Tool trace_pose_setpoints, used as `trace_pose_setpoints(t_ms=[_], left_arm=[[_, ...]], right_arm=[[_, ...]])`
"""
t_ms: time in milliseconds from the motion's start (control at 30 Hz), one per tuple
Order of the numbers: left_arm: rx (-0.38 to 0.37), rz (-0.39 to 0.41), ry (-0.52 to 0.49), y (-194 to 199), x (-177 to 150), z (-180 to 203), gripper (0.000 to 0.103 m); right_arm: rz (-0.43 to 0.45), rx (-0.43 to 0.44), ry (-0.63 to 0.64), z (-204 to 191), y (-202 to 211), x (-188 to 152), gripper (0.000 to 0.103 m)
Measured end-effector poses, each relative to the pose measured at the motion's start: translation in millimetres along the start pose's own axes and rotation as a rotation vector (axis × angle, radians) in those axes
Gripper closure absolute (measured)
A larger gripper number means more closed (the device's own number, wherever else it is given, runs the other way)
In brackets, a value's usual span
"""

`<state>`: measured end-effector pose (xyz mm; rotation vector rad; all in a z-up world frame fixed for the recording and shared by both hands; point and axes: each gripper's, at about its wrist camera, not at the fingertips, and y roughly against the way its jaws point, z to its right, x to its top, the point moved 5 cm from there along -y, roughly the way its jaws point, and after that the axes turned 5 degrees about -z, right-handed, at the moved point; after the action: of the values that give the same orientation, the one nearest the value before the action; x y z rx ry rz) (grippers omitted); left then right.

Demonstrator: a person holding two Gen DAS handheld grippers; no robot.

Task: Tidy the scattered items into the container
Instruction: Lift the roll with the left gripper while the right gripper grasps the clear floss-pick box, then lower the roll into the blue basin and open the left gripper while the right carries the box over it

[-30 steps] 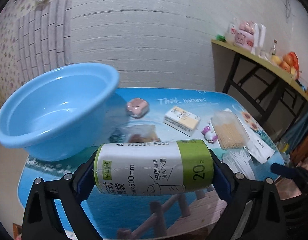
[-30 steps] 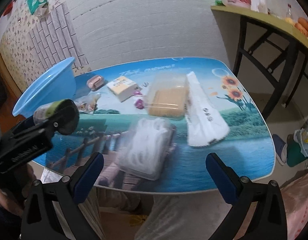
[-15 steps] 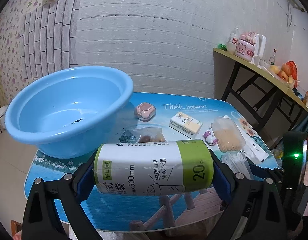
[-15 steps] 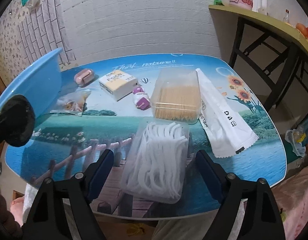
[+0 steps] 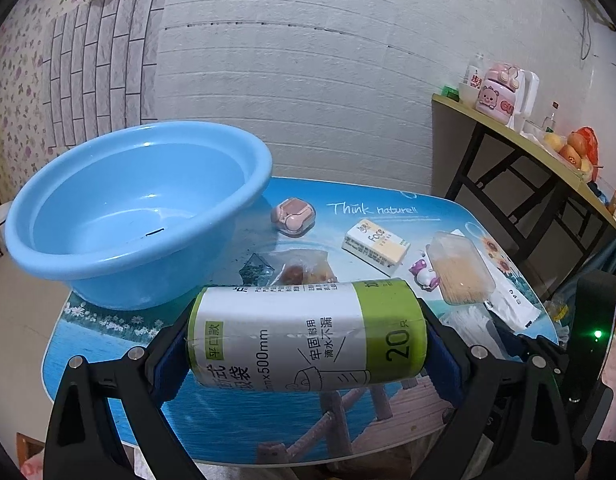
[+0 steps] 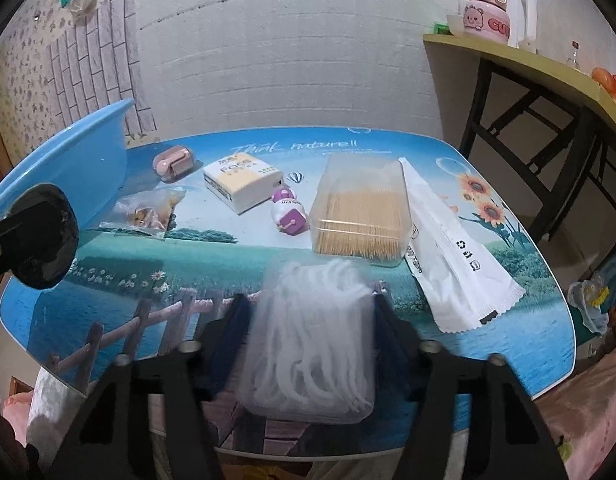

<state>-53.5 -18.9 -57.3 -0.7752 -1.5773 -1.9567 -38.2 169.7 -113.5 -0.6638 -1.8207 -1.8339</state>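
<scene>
My left gripper [image 5: 305, 344] is shut on a white and green roll of bin bags [image 5: 305, 340], held above the table's near edge, right of and in front of the blue basin [image 5: 135, 208]. My right gripper [image 6: 312, 320] is closed around a clear box of white floss picks [image 6: 312, 340] at the table's front edge; the pads look to touch its sides. On the table lie a toothpick box [image 6: 360, 208], a tissue pack [image 6: 243, 180], a small purple toy [image 6: 287, 212], a pink case [image 6: 173, 162], a snack bag [image 6: 147, 212] and a white packet [image 6: 452, 252].
The basin [image 6: 67, 164] stands at the table's left end. A wall runs close behind the table. A yellow-topped side table [image 6: 548, 72] with a kettle and fruit stands at the right. The left gripper's body [image 6: 31, 236] shows at the left of the right wrist view.
My right gripper moved forward over the floss pick box and closed its jaws on it. My left gripper drew back a little with the roll, bringing the basin further into view.
</scene>
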Motion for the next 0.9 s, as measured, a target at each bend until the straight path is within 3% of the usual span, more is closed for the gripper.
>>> trace_pose_setpoints(t_ms=[467, 900], left_arm=[[0.017, 0.027, -0.02, 16.1, 7.0, 7.9, 0.006], [0.04, 0.137, -0.016, 54.5, 45.6, -0.6, 0.006]], right_arm=[[0.041, 0.071, -0.017, 6.6, 20.5, 3.0, 0.047], [0.176, 0.133, 0.031, -8.2, 74.6, 56.8, 0.047]])
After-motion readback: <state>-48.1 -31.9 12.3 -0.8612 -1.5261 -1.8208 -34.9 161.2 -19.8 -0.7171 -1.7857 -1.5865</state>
